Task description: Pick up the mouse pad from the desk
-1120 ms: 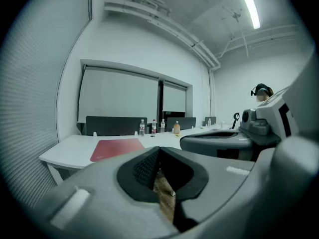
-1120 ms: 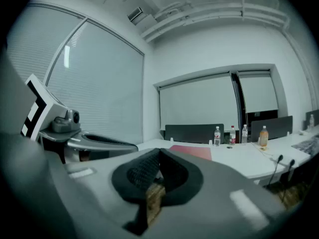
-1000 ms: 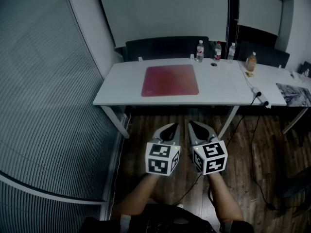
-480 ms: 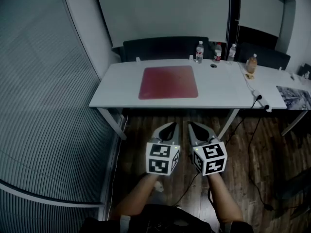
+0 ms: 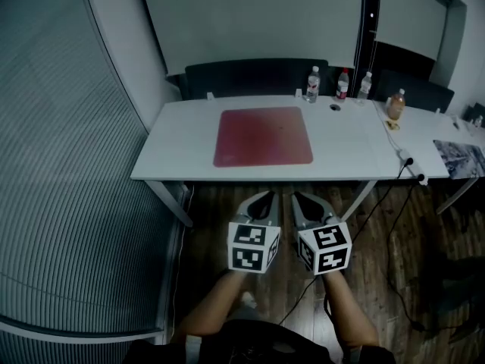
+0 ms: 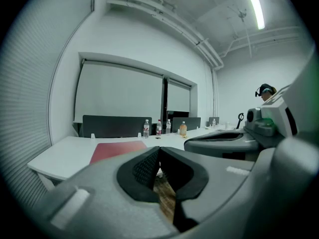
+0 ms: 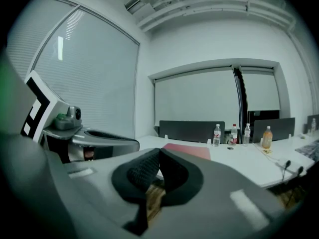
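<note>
Pad lies flat on desk, upper centre of frame, well above both grippers; left gripper & right gripper clenched, empty, about equally near.

My head view comes through dim and bluish. The floor around the left claw and right claw is murky, while the white desk ahead of them is the brightest patch. A ceiling strip light, high and right of the left claw, glares white. Blinds left of the right claw glow evenly. Both claw views bulge and have black corners. The claw bodies up close look soft, the room beyond sharper.
</note>
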Motion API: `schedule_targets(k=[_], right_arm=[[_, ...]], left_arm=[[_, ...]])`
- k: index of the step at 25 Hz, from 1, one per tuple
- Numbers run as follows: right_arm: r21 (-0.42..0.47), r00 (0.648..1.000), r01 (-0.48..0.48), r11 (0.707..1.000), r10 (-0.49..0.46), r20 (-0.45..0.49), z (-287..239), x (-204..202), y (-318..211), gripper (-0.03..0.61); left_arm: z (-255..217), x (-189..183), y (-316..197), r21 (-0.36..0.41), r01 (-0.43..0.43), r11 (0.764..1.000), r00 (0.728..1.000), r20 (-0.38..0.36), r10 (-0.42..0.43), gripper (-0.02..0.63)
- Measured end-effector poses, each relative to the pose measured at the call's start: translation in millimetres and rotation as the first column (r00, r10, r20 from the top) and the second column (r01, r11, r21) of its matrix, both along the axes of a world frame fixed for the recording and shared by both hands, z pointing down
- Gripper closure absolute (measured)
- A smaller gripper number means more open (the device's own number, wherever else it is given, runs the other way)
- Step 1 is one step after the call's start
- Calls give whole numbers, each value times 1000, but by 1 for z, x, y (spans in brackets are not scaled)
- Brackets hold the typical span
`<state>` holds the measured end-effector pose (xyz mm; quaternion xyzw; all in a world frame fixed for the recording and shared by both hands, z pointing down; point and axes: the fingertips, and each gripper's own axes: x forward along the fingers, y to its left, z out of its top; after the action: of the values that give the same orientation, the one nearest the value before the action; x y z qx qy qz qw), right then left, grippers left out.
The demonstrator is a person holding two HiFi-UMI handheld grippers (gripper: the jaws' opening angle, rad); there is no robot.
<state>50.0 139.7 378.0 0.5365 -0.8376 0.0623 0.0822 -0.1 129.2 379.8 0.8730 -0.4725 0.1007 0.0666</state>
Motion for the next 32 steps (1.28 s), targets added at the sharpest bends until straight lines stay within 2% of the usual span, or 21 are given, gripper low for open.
schedule_targets(k=[12,22,32], right_arm=[[-27,999,-49,998,49,-18,-2,-45,-87,577],[-50,998,-66,997,65,-19,3,-83,-130,577],[-50,995,-97,994,96,-13,10,-71,-148,578]], left_arm=[[6,-49,-89,-41,-43,998,999,22,44,607],[9,-89,-135,-62,-60,996,998,-13,60,607],[15,-86,-157,-76,-65,995,997,-33,62,607]])
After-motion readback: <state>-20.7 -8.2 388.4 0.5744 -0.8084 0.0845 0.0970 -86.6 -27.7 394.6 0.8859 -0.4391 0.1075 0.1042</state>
